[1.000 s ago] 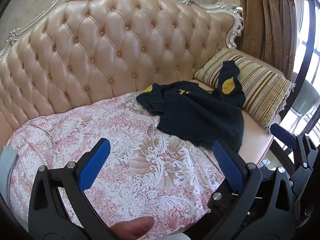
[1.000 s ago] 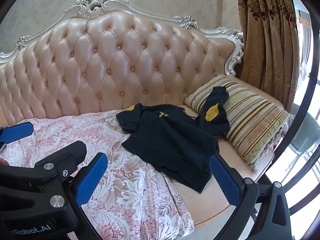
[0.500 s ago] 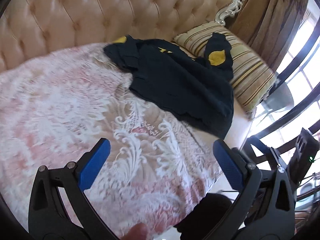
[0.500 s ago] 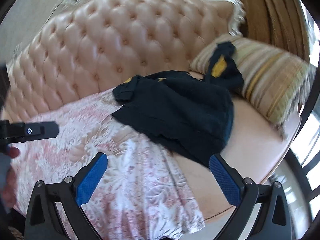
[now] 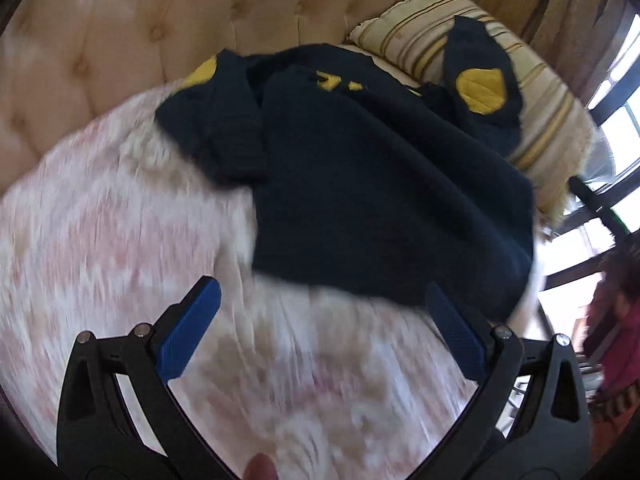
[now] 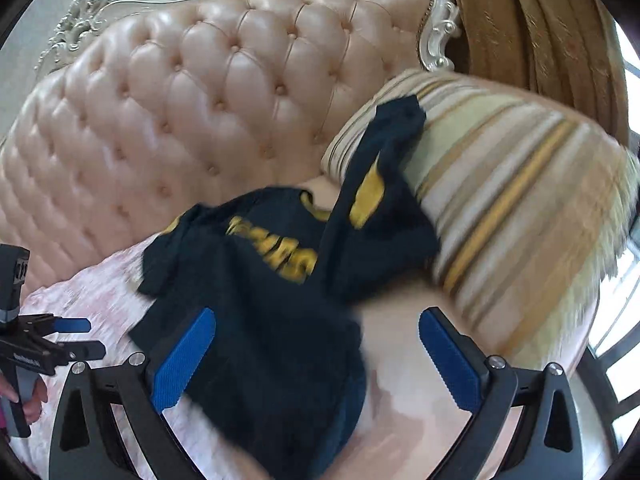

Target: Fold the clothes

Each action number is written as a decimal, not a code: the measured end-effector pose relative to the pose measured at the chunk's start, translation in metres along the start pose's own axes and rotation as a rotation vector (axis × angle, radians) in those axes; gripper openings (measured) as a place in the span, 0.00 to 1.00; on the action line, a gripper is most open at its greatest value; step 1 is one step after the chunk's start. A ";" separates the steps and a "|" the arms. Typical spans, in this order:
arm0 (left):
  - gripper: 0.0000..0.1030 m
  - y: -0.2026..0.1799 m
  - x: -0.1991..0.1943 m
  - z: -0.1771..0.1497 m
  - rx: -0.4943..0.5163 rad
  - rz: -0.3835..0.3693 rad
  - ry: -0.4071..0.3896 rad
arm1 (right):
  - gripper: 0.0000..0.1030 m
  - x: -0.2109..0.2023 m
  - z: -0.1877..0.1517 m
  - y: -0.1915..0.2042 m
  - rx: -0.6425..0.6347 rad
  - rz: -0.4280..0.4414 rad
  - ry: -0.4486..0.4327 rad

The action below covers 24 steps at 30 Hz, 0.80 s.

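Note:
A navy sweater [image 5: 372, 184] with yellow lettering and yellow elbow patches lies rumpled on the sofa, one sleeve draped up onto a striped cushion [image 5: 552, 92]. My left gripper [image 5: 324, 336] hovers open over the pink lace cover, just short of the sweater's hem. The right gripper [image 6: 316, 356] is open above the sweater [image 6: 256, 292], its left finger over the dark cloth and its right finger over bare seat. The left gripper [image 6: 76, 336] also shows at the far left of the right wrist view, open. Both views are motion-blurred.
A pink floral lace cover [image 5: 100, 240] spreads over the left of the seat. The tufted leather sofa back [image 6: 208, 92] rises behind, brown curtains [image 6: 532, 20] hang at the right, and a window [image 5: 620, 128] lies beyond the sofa's end.
Both grippers have moved forward and down toward the sweater, which now fills much more of each view. Both stay open.

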State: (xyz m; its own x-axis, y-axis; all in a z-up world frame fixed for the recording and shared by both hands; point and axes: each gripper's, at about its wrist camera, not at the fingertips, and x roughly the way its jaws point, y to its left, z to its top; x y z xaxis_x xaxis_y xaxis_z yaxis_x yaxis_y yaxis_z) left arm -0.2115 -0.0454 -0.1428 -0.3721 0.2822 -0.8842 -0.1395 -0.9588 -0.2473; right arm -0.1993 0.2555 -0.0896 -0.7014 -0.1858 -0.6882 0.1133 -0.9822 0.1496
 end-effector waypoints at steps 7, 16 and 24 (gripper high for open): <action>1.00 0.001 0.041 0.051 -0.008 -0.011 0.014 | 1.00 0.054 0.046 -0.024 0.060 -0.042 0.026; 1.00 0.015 0.079 0.073 -0.033 -0.067 0.061 | 0.90 0.098 0.097 0.007 -0.065 0.090 0.056; 1.00 0.023 0.087 0.077 0.006 -0.075 0.054 | 0.83 0.110 0.092 -0.009 0.016 0.041 0.072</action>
State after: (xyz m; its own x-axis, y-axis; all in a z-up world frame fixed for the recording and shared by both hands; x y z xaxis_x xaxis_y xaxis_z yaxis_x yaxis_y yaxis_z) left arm -0.3175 -0.0401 -0.1949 -0.3109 0.3510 -0.8832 -0.1703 -0.9348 -0.3116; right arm -0.3419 0.2462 -0.1014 -0.6437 -0.2274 -0.7307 0.1288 -0.9734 0.1895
